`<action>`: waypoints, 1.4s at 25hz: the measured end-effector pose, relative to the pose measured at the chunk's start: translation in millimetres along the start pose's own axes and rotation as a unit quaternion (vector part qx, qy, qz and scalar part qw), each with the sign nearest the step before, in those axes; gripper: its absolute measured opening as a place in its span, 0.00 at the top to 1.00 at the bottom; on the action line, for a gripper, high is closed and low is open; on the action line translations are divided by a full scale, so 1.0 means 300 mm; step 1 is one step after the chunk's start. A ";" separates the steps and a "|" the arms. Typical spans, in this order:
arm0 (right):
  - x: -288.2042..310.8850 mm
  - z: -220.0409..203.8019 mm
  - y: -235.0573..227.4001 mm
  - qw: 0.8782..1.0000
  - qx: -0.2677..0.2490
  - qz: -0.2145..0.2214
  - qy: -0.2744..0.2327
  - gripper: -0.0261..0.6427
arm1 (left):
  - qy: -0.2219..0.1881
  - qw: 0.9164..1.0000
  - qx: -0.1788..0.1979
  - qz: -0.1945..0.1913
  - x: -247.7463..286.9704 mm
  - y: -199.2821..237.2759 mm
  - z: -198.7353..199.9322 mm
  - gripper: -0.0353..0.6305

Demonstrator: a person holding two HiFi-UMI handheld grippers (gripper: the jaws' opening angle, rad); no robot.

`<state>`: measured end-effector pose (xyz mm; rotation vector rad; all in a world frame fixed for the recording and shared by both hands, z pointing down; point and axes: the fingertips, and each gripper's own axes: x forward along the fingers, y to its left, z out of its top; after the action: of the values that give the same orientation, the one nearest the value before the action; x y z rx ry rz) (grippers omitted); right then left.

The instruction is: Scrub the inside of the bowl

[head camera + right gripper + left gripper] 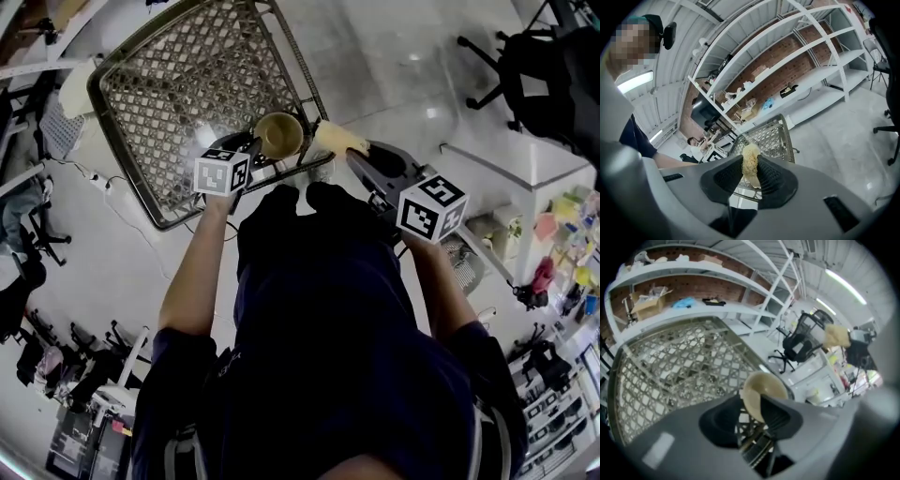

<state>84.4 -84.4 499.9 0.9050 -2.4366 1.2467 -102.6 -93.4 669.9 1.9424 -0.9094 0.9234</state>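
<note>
A tan bowl (278, 134) sits open side up at the near edge of the metal lattice table (187, 84). My left gripper (251, 155) reaches it from the near left. In the left gripper view the bowl (761, 385) has its wall between the jaws of the left gripper (751, 416), which stand apart with lattice showing between them, so the gripper is open. My right gripper (354, 155) is shut on a yellow fibrous scrubber (339, 138), just right of the bowl. In the right gripper view the scrubber (751, 164) is pinched upright between the pads of the right gripper (750, 177).
The lattice table (670, 366) slopes away toward white shelving (693, 310) on a brick wall. Black office chairs (525, 66) and a white cabinet (525, 164) stand on the floor to the right. A second person (696, 143) sits at a far desk.
</note>
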 end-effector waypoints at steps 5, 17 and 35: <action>0.009 -0.002 -0.030 1.000 0.011 -0.016 0.002 0.84 | 0.031 0.999 0.007 -0.017 0.107 0.014 -0.018 0.77; 0.068 0.014 -0.016 0.999 -0.011 -0.021 0.029 0.84 | 0.057 0.997 0.020 -0.051 0.143 -0.043 0.035 0.93; 0.201 0.037 0.274 0.675 -0.680 -0.082 0.275 0.84 | -0.015 0.988 0.135 -0.073 -0.268 -0.291 0.389 0.94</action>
<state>-13.6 -82.2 469.8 0.1720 -1.8737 -0.4821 -36.3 -134.7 523.1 2.2252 -0.6738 0.9737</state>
